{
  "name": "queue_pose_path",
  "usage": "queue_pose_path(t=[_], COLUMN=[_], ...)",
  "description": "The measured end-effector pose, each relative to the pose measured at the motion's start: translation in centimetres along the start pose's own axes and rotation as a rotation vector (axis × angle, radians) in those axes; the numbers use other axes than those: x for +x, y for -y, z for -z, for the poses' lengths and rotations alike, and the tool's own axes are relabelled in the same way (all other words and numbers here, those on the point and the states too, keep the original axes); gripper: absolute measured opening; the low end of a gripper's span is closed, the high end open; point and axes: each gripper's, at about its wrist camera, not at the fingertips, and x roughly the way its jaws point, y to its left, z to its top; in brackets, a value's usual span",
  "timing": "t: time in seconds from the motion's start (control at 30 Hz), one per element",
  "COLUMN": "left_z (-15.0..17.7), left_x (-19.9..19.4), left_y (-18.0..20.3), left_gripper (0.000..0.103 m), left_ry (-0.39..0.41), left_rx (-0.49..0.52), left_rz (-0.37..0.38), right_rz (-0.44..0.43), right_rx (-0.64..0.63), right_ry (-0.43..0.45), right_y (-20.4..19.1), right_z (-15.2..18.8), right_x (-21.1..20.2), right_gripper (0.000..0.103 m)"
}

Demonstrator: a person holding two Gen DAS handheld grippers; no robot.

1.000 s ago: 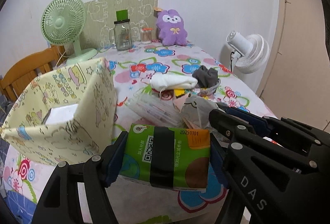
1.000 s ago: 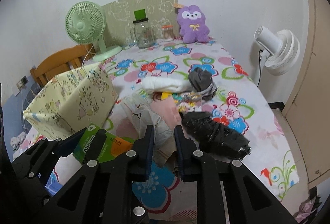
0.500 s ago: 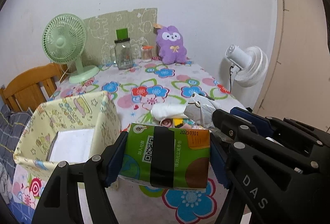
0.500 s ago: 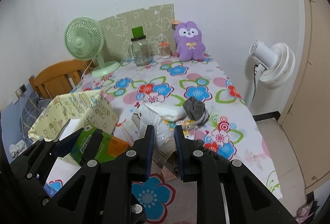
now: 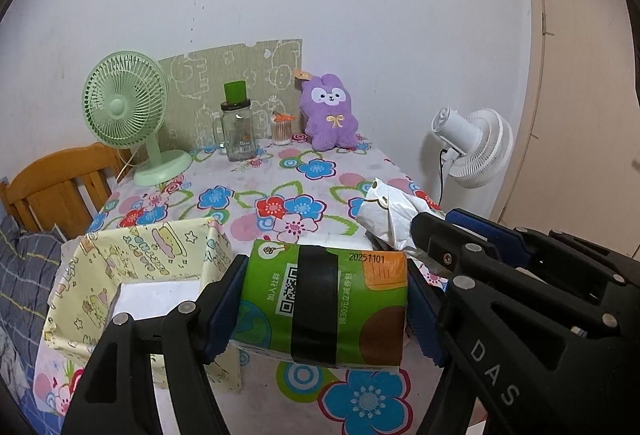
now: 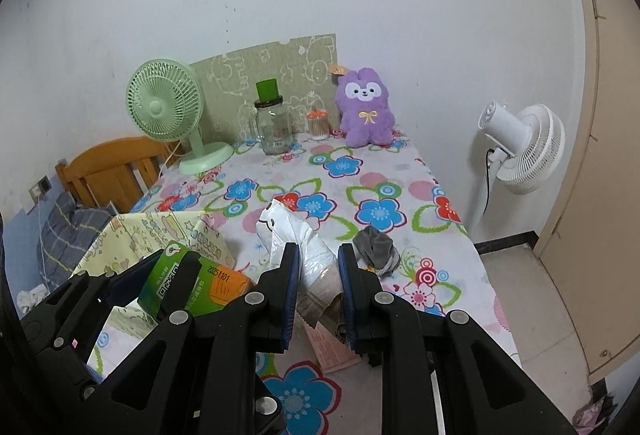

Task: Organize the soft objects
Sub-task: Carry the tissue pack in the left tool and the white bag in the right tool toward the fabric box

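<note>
A green tissue pack (image 5: pixel 324 301) with a black band is clamped between the pads of the left gripper (image 5: pixel 322 309), held in the air just right of the yellow fabric box (image 5: pixel 100 275) and above the flowered tablecloth (image 5: pixel 280 171). A white plastic-wrapped bundle (image 6: pixel 298 247) is pinched in the narrowly closed jaws of the right gripper (image 6: pixel 318 293), further right of the box and beside the tissue pack. A white item is seen lying inside the box. A grey sock (image 6: pixel 378 249) is left on the cloth, well to the right of the box. Beyond the box, at the wall, a green fan (image 5: pixel 128 107), a glass jar (image 5: pixel 238 129) and a purple plush (image 5: pixel 330 113) are stood.
</note>
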Motion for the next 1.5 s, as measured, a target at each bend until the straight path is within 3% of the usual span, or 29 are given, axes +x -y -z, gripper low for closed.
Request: queue_pose_path(t=[0.67,1.2,1.5], left_z=[-1.9,-2.6,-2.0], left_x=[-0.2,0.1,0.4], left_y=[-4.3,-8.9,-12.1], left_gripper=[0.075,0.075,0.075], left_ry=[0.01,0.009,-0.006], left_rx=[-0.003,-0.03,-0.048], left_rz=[-0.028,-0.046,-0.092], right_rz=[-0.022,-0.083,-0.126], right_rx=[-0.048,-0.091,-0.124], right_ry=[0.005,-0.003,-0.02], right_y=[-3.9,-8.5,-11.5], right_z=[-2.5,-4.0,-4.1], right_x=[1.0,3.2,4.9], right_gripper=[0.022,0.022,0.022])
